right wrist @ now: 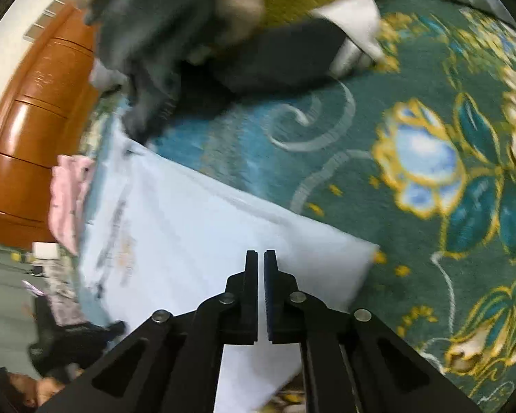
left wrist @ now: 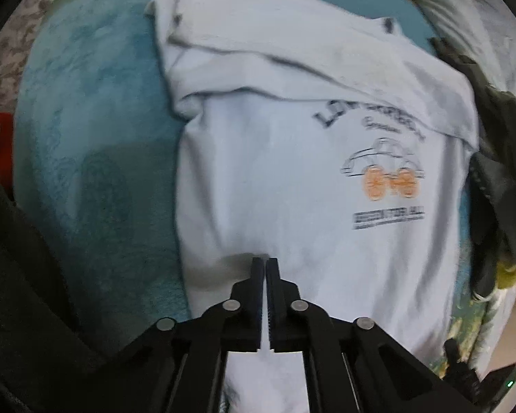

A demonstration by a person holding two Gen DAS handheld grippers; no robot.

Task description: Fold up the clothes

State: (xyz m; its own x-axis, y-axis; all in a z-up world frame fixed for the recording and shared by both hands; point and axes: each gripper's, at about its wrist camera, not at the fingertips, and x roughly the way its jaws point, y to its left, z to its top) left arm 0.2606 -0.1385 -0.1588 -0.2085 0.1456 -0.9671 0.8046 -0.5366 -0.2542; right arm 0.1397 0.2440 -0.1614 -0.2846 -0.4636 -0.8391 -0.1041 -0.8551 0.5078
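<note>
A white T-shirt (left wrist: 292,144) with a car print lies on the teal floral bedspread (left wrist: 86,130), its sleeves folded in across the top. My left gripper (left wrist: 265,261) is shut on the shirt's near hem, with white cloth between the fingers. In the right wrist view the same shirt (right wrist: 196,241) lies flat with its corner at the right. My right gripper (right wrist: 260,254) is shut over the shirt's edge, and white cloth runs under and between its fingers.
A pile of dark grey, olive and white clothes (right wrist: 223,27) lies beyond the shirt; it also shows at the right in the left wrist view (left wrist: 498,158). A pink garment (right wrist: 68,199) lies at the bed's edge. A wooden dresser (right wrist: 34,120) stands beside the bed.
</note>
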